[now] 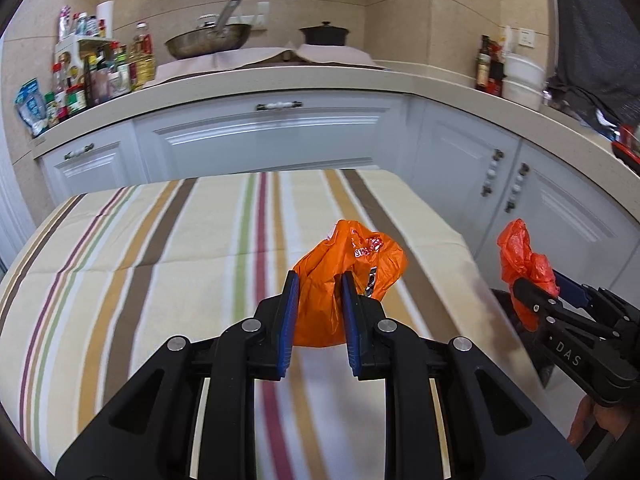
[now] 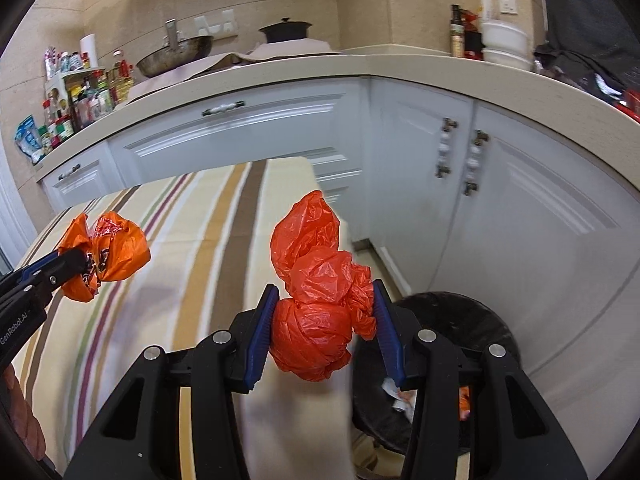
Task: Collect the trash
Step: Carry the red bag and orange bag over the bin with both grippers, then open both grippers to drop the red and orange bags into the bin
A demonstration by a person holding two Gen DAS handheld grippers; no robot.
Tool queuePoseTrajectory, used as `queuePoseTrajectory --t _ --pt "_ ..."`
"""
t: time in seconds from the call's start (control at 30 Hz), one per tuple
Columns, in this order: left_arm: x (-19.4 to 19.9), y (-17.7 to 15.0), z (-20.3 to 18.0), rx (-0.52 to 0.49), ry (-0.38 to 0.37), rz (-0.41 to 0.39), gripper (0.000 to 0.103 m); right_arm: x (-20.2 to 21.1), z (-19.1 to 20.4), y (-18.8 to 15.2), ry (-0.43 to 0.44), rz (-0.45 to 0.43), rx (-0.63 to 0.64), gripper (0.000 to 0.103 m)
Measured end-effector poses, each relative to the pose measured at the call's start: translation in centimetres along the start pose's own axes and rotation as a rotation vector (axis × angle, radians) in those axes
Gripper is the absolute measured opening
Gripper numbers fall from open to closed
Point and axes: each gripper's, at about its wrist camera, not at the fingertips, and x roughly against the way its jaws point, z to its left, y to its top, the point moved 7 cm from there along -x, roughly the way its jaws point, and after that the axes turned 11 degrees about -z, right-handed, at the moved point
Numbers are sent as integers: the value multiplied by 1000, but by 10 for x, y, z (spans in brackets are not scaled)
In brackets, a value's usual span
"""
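My left gripper (image 1: 319, 280) is shut on a crumpled orange printed plastic bag (image 1: 344, 268) and holds it above the striped tablecloth (image 1: 160, 248). My right gripper (image 2: 325, 294) is shut on a crumpled red-orange plastic bag (image 2: 316, 300), held just past the table's right edge. The right gripper (image 1: 540, 288) with its red-orange bag (image 1: 520, 256) also shows in the left wrist view. The left gripper (image 2: 82, 264) with its orange bag (image 2: 116, 252) shows in the right wrist view. A black trash bin (image 2: 452, 320) with scraps inside stands on the floor below the right gripper.
White kitchen cabinets (image 1: 280, 136) under a beige counter (image 1: 280, 78) run behind and to the right of the table. On the counter stand a wok (image 1: 208, 42), a black pot (image 1: 324, 34), spice bottles (image 1: 92, 76) and white buckets (image 1: 522, 78).
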Motion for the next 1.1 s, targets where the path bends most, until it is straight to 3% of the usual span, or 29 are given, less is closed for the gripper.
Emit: queuePoseTrajectory --t 0.37,0.8,0.9,0.97,1.03,1.1 --pt "3 -8 -110 -102 -154 -25 20 35 -80 -16 -172 -34 -44 47" --pt "-17 -23 -197 -190 -213 0 21 34 -139 -30 -240 -55 -101 47" --pt "-23 -25 -210 -213 -217 4 21 28 -150 -32 -255 -60 -112 53" --pt "-29 -28 -218 -231 -220 19 23 24 -156 -32 -268 -71 -124 61" --pt "-34 -30 -225 -238 -220 42 26 22 -162 -33 -276 -70 -135 61" --pt "-34 -30 -228 -231 -224 41 36 23 -167 -32 -280 -72 -142 61"
